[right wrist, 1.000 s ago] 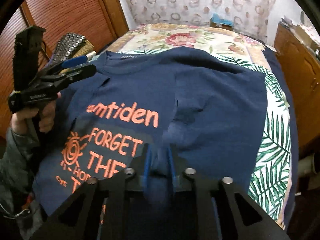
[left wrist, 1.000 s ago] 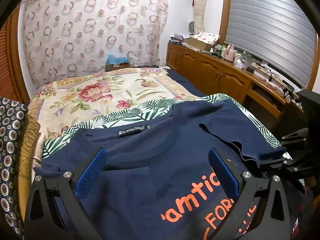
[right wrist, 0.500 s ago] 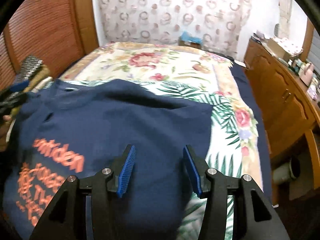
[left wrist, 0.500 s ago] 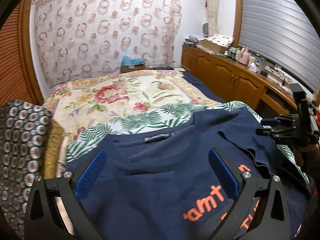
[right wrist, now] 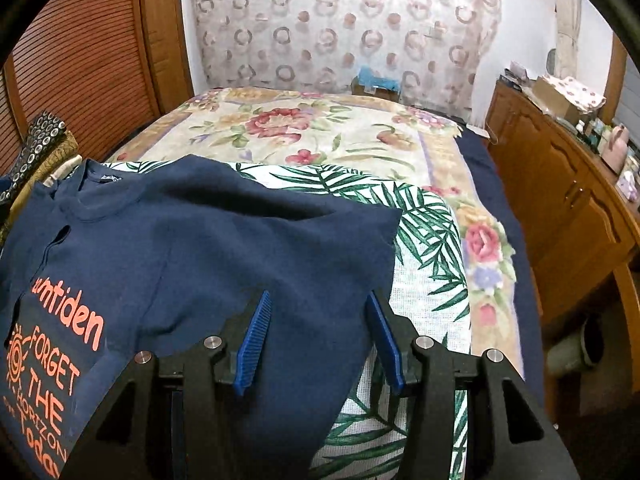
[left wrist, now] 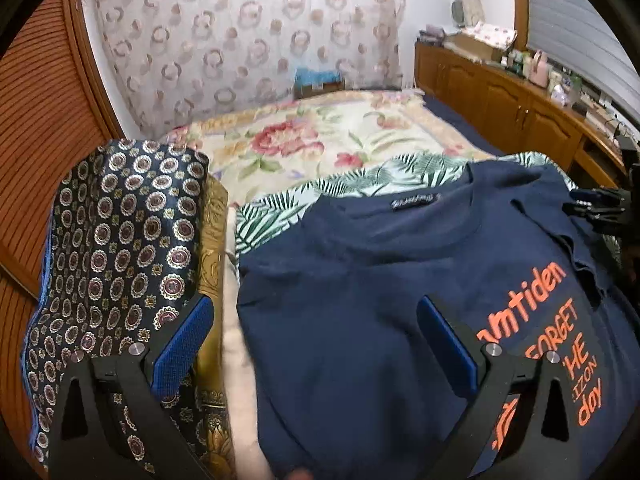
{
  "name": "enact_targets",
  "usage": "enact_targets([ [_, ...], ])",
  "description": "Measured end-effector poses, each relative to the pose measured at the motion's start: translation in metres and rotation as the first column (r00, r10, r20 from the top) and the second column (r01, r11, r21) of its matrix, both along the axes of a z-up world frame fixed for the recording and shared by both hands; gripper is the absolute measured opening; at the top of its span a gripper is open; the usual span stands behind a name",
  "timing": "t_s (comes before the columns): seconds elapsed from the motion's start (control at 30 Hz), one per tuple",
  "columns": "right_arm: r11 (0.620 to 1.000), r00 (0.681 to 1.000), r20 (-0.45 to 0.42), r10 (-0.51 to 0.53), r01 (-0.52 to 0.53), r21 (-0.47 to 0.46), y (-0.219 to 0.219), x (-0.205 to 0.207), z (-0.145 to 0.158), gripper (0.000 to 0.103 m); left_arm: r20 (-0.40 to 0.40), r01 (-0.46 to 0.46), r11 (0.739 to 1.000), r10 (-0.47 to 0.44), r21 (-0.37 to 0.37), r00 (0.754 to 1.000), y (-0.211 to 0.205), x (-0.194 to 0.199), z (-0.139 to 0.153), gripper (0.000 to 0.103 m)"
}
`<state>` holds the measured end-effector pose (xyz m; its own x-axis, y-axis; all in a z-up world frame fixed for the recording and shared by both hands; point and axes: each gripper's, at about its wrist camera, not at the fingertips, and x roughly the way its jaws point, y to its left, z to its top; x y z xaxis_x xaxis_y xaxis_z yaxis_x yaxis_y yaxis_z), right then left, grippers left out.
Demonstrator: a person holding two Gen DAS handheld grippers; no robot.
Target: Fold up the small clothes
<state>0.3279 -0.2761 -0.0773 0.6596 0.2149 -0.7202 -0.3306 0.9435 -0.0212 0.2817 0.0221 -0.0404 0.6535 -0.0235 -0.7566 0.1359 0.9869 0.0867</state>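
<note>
So the navy tee is being laid out flat on the bed, orange print facing up, collar pointing away from both grippers. The right gripper is being held released right over the loose right sleeve edge, jaws wide. The left gripper is released too, straddling the left hem. Soft, floppy cotton, slightly rumpled.
</note>
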Motion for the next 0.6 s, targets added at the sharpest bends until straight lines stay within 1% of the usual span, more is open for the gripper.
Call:
enact_targets([
  [0.07,1.000,1.000,-0.001,0.001,-0.001,-0.003,-0.001,0.002,-0.001,0.056,-0.027,0.016,1.000,-0.015,0.009,1.000,-0.003,0.005,-0.004,0.093],
  [0.1,1.000,1.000,0.000,0.001,-0.001,-0.005,0.000,0.002,-0.002,0.056,-0.039,0.021,1.000,-0.020,0.013,0.999,-0.004,0.008,-0.005,0.091],
  [0.17,1.000,1.000,0.000,0.001,-0.001,-0.006,-0.004,0.002,0.000,0.056,-0.057,0.024,0.999,-0.022,0.026,0.998,-0.005,0.015,-0.008,0.082],
  [0.2,1.000,1.000,0.000,0.001,-0.001,-0.006,-0.003,0.002,-0.001,0.056,-0.065,0.023,0.999,-0.021,0.035,0.998,-0.006,0.019,-0.009,0.079],
  [0.27,1.000,1.000,-0.001,0.001,-0.001,-0.007,-0.003,0.002,-0.001,0.056,-0.073,0.016,0.998,-0.012,0.056,0.997,-0.005,0.024,-0.009,0.068],
  [0.37,1.000,1.000,0.001,0.002,-0.002,-0.010,-0.008,0.000,0.005,0.056,-0.085,-0.007,0.996,0.015,0.090,0.996,0.001,0.033,-0.011,0.061],
  [0.43,1.000,1.000,0.001,0.002,-0.002,-0.010,-0.011,-0.001,0.007,0.057,-0.099,-0.020,0.994,0.030,0.107,0.995,0.006,0.038,-0.015,0.058],
  [0.53,1.000,1.000,0.000,0.003,-0.003,-0.011,-0.010,-0.001,0.006,0.057,-0.127,-0.033,0.989,0.051,0.143,0.991,0.010,0.049,-0.027,0.056],
  [0.6,1.000,1.000,0.000,0.002,-0.002,-0.010,-0.010,-0.001,0.007,0.057,-0.133,-0.027,0.988,0.047,0.150,0.990,0.009,0.054,-0.031,0.055],
])
